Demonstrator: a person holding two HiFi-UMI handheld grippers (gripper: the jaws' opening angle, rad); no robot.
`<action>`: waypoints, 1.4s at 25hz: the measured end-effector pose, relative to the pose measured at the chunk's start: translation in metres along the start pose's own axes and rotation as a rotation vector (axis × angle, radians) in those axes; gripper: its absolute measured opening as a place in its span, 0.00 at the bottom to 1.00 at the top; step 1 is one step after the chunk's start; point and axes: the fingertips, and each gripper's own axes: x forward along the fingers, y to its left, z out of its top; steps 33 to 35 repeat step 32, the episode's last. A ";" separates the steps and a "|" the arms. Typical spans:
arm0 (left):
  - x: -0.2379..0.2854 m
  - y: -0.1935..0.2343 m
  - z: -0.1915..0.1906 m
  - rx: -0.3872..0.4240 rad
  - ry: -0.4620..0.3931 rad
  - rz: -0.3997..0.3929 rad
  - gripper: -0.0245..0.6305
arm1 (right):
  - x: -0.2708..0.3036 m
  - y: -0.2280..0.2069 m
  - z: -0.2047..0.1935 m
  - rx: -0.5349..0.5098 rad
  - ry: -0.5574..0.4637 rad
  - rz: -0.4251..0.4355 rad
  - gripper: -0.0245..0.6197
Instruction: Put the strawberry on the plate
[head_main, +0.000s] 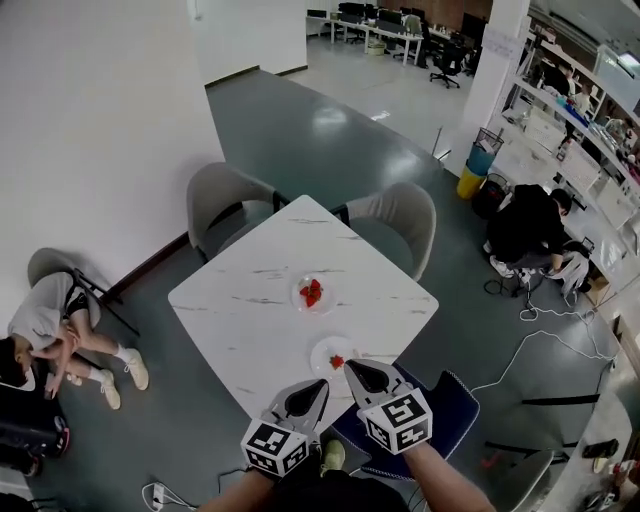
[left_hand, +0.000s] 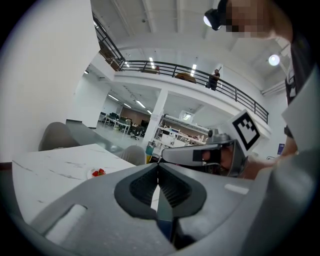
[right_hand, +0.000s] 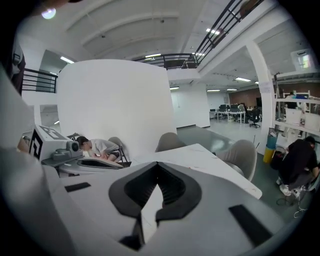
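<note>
A white marble-patterned table (head_main: 250, 300) is seen from above, set corner-on to the viewer. Two grey chairs (head_main: 225, 200) are drawn up along its far edges, and a blue chair (head_main: 450, 400) stands at its near right side. A person is seated by the wall at the far left, and another is crouched on the floor at the right.

At the table's near corner both grippers are held side by side. The left gripper (head_main: 318, 386) is closed, its jaws pressed together with nothing between them, as is shown plainly in the left gripper view (left_hand: 158, 165). The right gripper (head_main: 352, 367) is likewise closed and empty, its jaws meeting at the tip (right_hand: 157, 164); in the head view its tip is seen just beside the near plate's edge.

Two white plates are set on the table. On the far plate (head_main: 326, 303), near the table's middle, a small cluster of strawberries (head_main: 312, 292) is piled. On the near plate (head_main: 325, 352), a single strawberry (head_main: 337, 361) is lying close to the right gripper's tip.
</note>
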 end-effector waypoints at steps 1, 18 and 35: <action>-0.002 -0.003 0.007 -0.006 -0.009 0.000 0.05 | -0.006 0.002 0.007 0.002 -0.024 0.005 0.04; -0.039 -0.063 0.093 0.042 -0.164 -0.047 0.05 | -0.070 0.031 0.072 0.028 -0.230 0.035 0.04; -0.044 -0.066 0.103 0.058 -0.210 -0.081 0.05 | -0.068 0.034 0.079 0.015 -0.246 0.023 0.04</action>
